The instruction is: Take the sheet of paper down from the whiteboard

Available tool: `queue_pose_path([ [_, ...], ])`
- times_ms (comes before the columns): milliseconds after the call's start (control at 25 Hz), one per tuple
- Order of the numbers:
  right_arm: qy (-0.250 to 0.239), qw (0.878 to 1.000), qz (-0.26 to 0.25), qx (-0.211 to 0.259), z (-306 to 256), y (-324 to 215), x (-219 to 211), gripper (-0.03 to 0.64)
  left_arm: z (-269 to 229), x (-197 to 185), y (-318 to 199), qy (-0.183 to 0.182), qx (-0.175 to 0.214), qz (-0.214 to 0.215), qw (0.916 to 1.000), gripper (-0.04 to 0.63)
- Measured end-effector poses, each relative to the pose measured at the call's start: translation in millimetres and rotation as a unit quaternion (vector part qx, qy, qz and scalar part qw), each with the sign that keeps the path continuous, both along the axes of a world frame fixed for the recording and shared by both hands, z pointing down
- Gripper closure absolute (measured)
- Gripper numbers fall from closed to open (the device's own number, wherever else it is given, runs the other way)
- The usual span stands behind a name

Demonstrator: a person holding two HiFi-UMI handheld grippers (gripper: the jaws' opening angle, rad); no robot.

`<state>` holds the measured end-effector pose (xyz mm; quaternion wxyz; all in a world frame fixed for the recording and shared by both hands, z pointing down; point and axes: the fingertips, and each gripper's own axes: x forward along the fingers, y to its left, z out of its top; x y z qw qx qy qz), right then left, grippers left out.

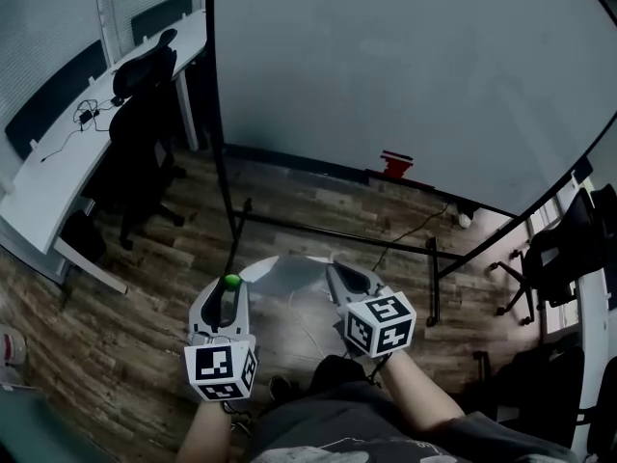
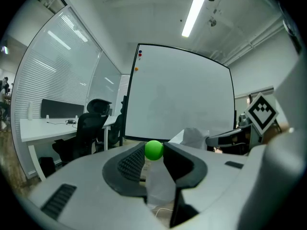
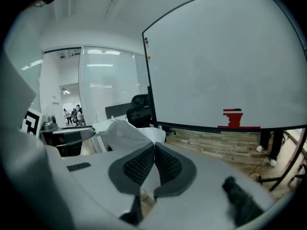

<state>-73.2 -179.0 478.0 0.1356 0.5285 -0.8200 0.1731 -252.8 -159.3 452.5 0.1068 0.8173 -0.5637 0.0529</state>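
The white sheet of paper [image 1: 289, 280] is off the whiteboard [image 1: 405, 75] and hangs between my two grippers, low over the wooden floor. My left gripper [image 1: 231, 284] is shut on a green ball magnet [image 2: 153, 150] at its jaw tips, and the paper [image 2: 160, 188] runs between the jaws just beneath the ball. My right gripper [image 1: 338, 274] is shut on the sheet's other edge, the ribbed pads [image 3: 168, 164] meeting on it. In the right gripper view the creased paper [image 3: 127, 133] bulges past the tips. The whiteboard [image 3: 220, 71] stands bare ahead.
A red item [image 1: 395, 165] sits on the board's tray. Small magnets [image 2: 139, 55] dot its top left corner. The board's black stand legs [image 1: 337, 230] and a cable cross the floor. A long desk [image 1: 48, 177] with black chairs [image 1: 145, 75] is at left; another chair [image 1: 549, 258] at right.
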Motion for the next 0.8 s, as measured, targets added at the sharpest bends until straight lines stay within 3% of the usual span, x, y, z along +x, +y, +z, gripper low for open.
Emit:
queue_pose_path([
  [320,-0.003,1.000,-0.012,0.013,-0.9,17.8,24.5,0.594,-0.6,18.2,22.3,-0.015,0.000,-0.018,0.9997,0.469],
  [800,-0.034,0.999,-0.030,0.015,-5.1,66.5,113.1,0.595,-14.3,107.7,81.1,-0.041,0.010,-0.033,0.9986,0.469],
])
